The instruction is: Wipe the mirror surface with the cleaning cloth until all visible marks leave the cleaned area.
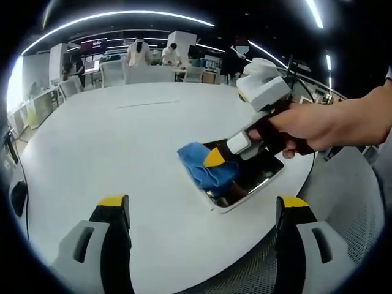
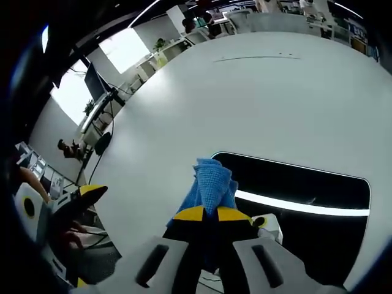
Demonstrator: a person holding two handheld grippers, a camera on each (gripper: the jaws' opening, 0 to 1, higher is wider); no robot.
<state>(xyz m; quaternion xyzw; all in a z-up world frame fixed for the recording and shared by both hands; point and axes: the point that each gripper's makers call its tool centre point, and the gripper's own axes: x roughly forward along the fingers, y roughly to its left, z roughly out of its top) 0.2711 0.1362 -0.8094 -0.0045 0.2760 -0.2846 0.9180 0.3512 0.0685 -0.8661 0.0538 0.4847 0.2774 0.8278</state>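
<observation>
Wiping in progress, judged from the layout: right gripper [image 2: 205, 214] closed tight on the blue cleaning cloth [image 2: 211, 184], yellow jaw tips pinched together with the cloth bunched between them and spilling forward. Cloth pressed at the near-left end of the mirror [image 2: 306, 190], partly over its edge and partly on the white table [image 2: 245, 98]. Mirror lying flat near the table's edge, a rounded rectangle, dark with 1 bright strip of ceiling light reflected in it. From the right jaws, long axis running away to the right, nearly the whole glass lying on that side of the cloth; coming stroke therefore likely a sweep rightward along that axis. Marks on the glass too small to make out, so progress not gradable. Seen from the left gripper view: same right gripper [image 1: 215, 158] held in a hand [image 1: 318, 125], cloth [image 1: 205, 166] on the mirror [image 1: 245, 184]. Left gripper [image 1: 202, 211] wide open, 2 jaws well apart, holding nothing, hanging back well short of the mirror above the table [image 1: 122, 141]. Right hand plainly the nearer and the working one. Risk noted: mirror close to the table edge, could slide under a hard push.
</observation>
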